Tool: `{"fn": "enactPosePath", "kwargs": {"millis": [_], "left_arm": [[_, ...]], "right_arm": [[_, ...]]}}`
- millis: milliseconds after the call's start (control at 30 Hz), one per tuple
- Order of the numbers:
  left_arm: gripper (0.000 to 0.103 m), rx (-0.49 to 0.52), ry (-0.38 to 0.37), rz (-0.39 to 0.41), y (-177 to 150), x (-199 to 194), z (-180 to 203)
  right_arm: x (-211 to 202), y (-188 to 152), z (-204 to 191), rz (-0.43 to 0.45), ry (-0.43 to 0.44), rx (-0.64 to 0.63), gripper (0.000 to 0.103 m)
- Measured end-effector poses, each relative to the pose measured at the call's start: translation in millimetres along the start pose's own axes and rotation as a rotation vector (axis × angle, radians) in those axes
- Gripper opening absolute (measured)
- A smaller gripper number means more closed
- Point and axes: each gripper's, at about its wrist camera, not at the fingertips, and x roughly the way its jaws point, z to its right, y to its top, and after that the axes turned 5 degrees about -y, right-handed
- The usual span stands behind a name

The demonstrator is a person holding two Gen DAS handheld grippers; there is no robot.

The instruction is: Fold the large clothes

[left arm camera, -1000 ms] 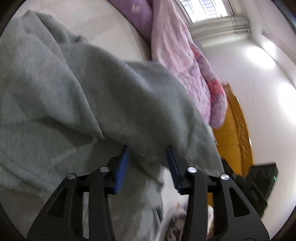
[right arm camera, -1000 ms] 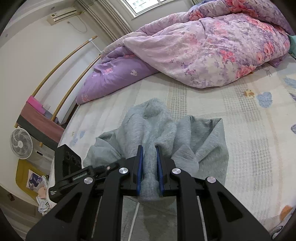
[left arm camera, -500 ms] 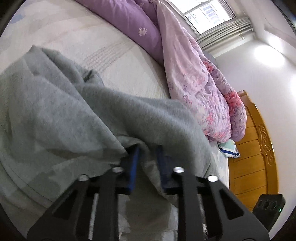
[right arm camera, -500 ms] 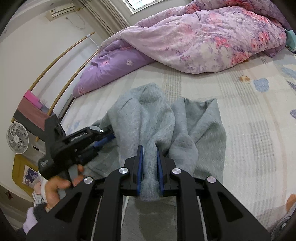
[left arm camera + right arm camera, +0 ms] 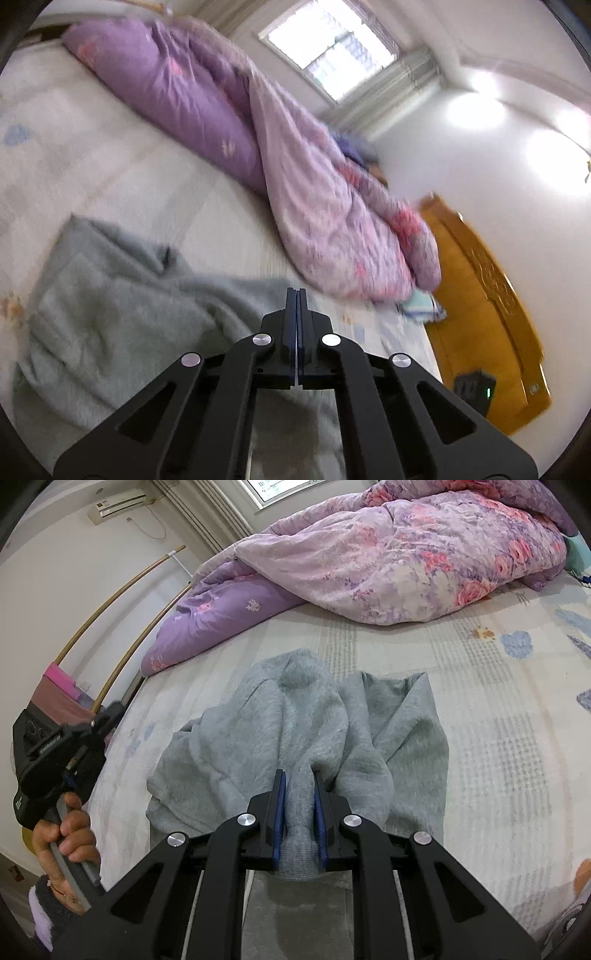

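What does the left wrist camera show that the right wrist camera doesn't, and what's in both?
Only the left wrist view: the orange wooden headboard, and the left tongs shut with nothing between their pads, raised clear of the grey garment.

Only the right wrist view: the right tongs shut on a bunched ribbed end of the garment, the wall air conditioner, and the person's hand holding the left tool.

Both: the grey garment, the purple floral quilt, the patterned bedsheet and the window.
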Motion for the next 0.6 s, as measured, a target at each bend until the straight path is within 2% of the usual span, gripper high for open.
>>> {"fn": "enactPosePath", "kwargs": {"millis": [33, 100, 167, 300, 433, 500, 600], "left_arm": [[0.0, -0.008, 0.007, -0.037, -6.4, 5.6, -2.3], [0.003, -0.076, -0.03, -0.107, -22.8, 23.2, -7.9], [0.012, -0.1, 0.001, -0.134, -40.2, 37.2, -11.8], [0.035, -0.236, -0.022, -0.126, -55.7, 50.4, -31.2], [0.036, -0.279, -0.006, -0.102, -47.8, 66.2, -39.4], [0.036, -0.259, 0.007, -0.095, -41.3, 73.5, -38.9], [0.036, -0.322, 0.023, -0.127, -35.6, 84.6, -51.3]], "right_arm": [[-0.4, 0.5, 0.4, 0.003, 0.0, 0.007, 0.013], [-1.5, 2.6, 0.6, 0.006, 0.01, 0.02, 0.013], [-4.0, 4.2, -1.3, 0.013, 0.014, 0.023, 0.013], [-5.2, 2.4, -4.6, 0.003, 0.017, 0.011, 0.013], [-4.2, -1.7, -4.4, -0.009, 0.031, 0.01, 0.013], [-3.0, -3.8, -3.4, -0.015, 0.038, 0.01, 0.013], [-3.7, -3.7, -0.8, -0.014, 0.051, 0.021, 0.013]]}}
